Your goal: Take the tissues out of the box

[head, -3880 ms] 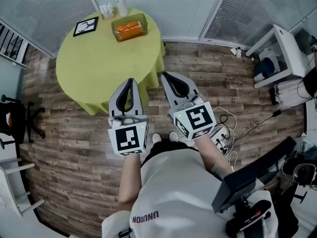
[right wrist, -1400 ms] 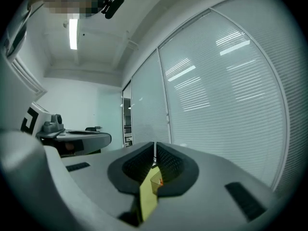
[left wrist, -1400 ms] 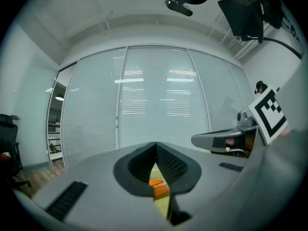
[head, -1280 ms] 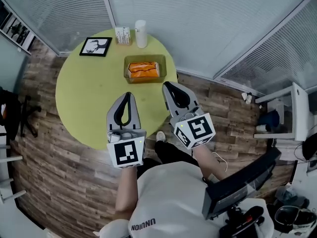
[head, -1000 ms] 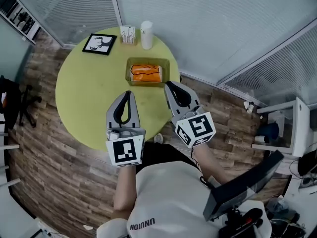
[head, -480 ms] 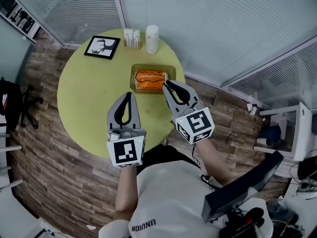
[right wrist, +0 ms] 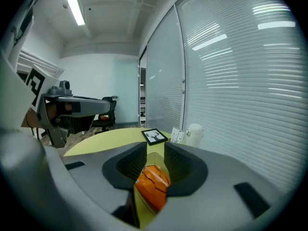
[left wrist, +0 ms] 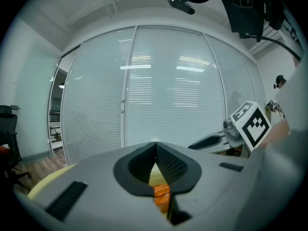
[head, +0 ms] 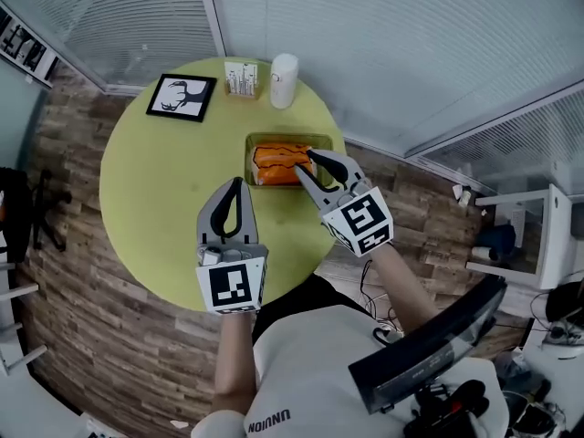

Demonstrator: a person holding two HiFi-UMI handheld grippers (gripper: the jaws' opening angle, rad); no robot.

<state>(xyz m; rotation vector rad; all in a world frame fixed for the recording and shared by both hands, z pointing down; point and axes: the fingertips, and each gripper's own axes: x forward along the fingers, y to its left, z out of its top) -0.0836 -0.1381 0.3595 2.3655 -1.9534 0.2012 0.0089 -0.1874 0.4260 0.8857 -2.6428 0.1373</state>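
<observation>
A clear box [head: 290, 138] stands on the round yellow-green table [head: 155, 190], towards its right rim. An orange tissue pack [head: 276, 160] lies inside it. My right gripper [head: 303, 163] reaches over the box's right end, and its jaws are opening. In the right gripper view the gripper [right wrist: 155, 150] has a gap between its fingers. The orange pack [right wrist: 151, 179] shows through that gap, below and ahead, and nothing is pressed between the pads. My left gripper [head: 239, 183] hovers shut over the table near the box, holding nothing. The left gripper view shows its tips [left wrist: 155, 146] meeting.
A framed deer picture [head: 181, 97], a small card holder [head: 241, 78] and a white bottle [head: 284, 80] stand along the table's far edge. Blind-covered glass walls close in behind the table. Wooden floor surrounds it, and a dark monitor [head: 429, 354] sits at lower right.
The person has stepped up to the table. The right gripper has moved forward over the box and its jaws have parted. The left gripper stayed shut in front.
</observation>
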